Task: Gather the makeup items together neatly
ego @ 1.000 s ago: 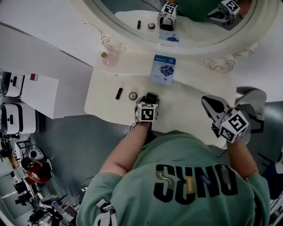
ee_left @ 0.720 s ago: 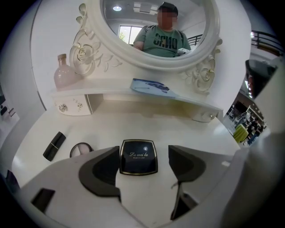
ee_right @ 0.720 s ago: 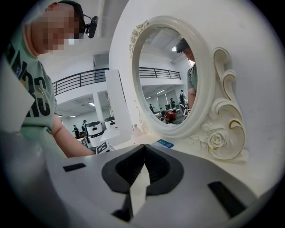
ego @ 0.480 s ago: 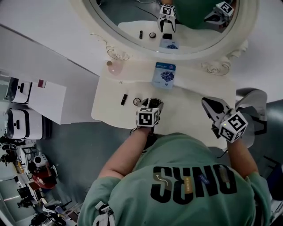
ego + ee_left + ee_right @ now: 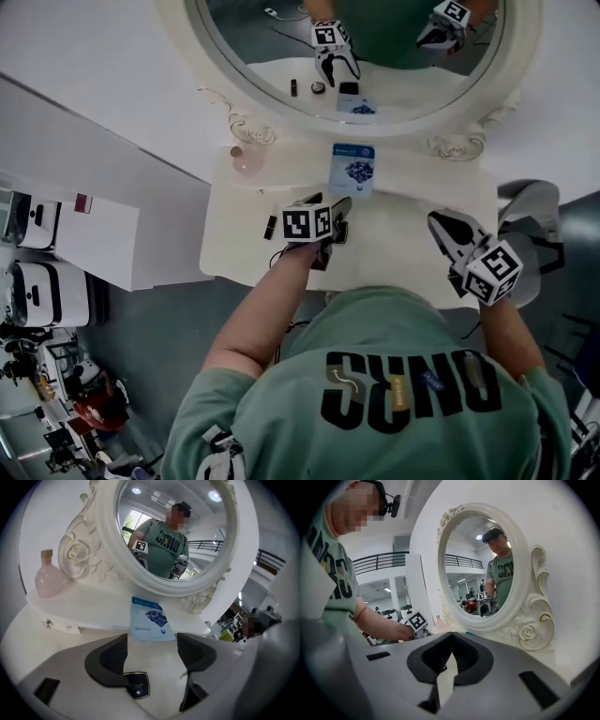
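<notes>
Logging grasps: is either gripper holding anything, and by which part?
Nothing held. Left gripper open, black case lying by one jaw; right gripper shut, empty.

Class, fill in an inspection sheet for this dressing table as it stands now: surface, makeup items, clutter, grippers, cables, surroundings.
Surface: white dressing table, mostly bare.
Job's things: blue sachet propped against the back ledge; pink bottle back left; black tube and dark compact lying apart, not yet gathered.
Clutter: nothing seen.
Grippers: left gripper, claw open, compact by its left jaw; right gripper, claw shut, empty, off to the right.
Cables: thin dark lead seems to hang below the left gripper.
Surroundings: oval mirror behind; grey floor; white devices at left.
</notes>
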Demonstrator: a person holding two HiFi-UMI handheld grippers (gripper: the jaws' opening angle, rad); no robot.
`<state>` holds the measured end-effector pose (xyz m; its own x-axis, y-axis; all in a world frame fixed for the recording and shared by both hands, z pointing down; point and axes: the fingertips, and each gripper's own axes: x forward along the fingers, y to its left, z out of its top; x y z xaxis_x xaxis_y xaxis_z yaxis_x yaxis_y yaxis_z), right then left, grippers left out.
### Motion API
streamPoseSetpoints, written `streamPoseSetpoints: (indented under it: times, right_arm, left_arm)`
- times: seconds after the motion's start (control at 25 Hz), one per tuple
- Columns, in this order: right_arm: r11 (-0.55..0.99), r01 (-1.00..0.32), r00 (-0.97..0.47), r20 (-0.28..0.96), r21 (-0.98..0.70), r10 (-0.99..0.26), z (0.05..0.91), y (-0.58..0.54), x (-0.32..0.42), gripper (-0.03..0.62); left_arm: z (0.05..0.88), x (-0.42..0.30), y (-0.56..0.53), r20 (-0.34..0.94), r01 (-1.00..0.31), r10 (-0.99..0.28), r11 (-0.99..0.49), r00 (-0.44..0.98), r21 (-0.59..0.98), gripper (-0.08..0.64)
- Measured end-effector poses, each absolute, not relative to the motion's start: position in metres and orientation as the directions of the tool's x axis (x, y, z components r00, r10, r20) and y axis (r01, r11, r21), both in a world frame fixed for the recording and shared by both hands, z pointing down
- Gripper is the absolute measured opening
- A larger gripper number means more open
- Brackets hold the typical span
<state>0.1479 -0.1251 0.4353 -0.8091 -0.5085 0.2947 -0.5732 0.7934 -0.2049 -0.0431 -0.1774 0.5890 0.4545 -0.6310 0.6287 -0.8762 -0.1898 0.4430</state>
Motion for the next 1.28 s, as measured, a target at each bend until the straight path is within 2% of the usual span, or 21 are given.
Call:
streamPoseSetpoints:
  times: [0.32,0.48,0.52,0.64,0.76,1.04,1.28]
  right_arm:
    - [0.694,-0.697,-0.708,0.327,-0.181,-0.626,0.432,-0.112,0.139,-0.006]
    - [0.654,-0.736,-0.669,0.337,-0.175,-0.663,0.432,-0.103,0.133,-0.006]
    - [0.643,-0.746,-0.658,0.340,-0.175,-0.671,0.433,-0.101,0.132,-0.006]
    - [0.607,-0.776,-0.624,0.352,-0.173,-0.698,0.430,-0.097,0.129,-0.006]
    - [0.594,-0.788,-0.608,0.356,-0.162,-0.709,0.429,-0.094,0.123,-0.006]
    - [0.566,-0.810,-0.577,0.378,-0.153,-0.724,0.431,-0.087,0.114,-0.006]
    - [0.579,-0.800,-0.589,0.385,-0.156,-0.710,0.431,-0.089,0.117,-0.006]
  left_arm:
    - [0.621,-0.048,-0.199,0.574,-0.701,-0.519,-0.070,0.634,0.710,0.336]
    - [0.629,-0.041,-0.207,0.495,-0.567,-0.483,-0.003,0.722,0.824,0.334]
    - [0.629,-0.039,-0.208,0.484,-0.548,-0.474,0.003,0.736,0.837,0.311]
    - [0.631,-0.039,-0.212,0.490,-0.541,-0.449,0.019,0.747,0.841,0.105]
    - [0.631,-0.038,-0.213,0.468,-0.506,-0.434,0.031,0.770,0.862,0.023]
    - [0.604,-0.034,-0.214,0.277,-0.325,-0.457,-0.028,0.845,0.945,0.008]
    - [0.576,-0.016,-0.202,0.188,-0.245,-0.452,-0.070,0.872,0.967,0.008]
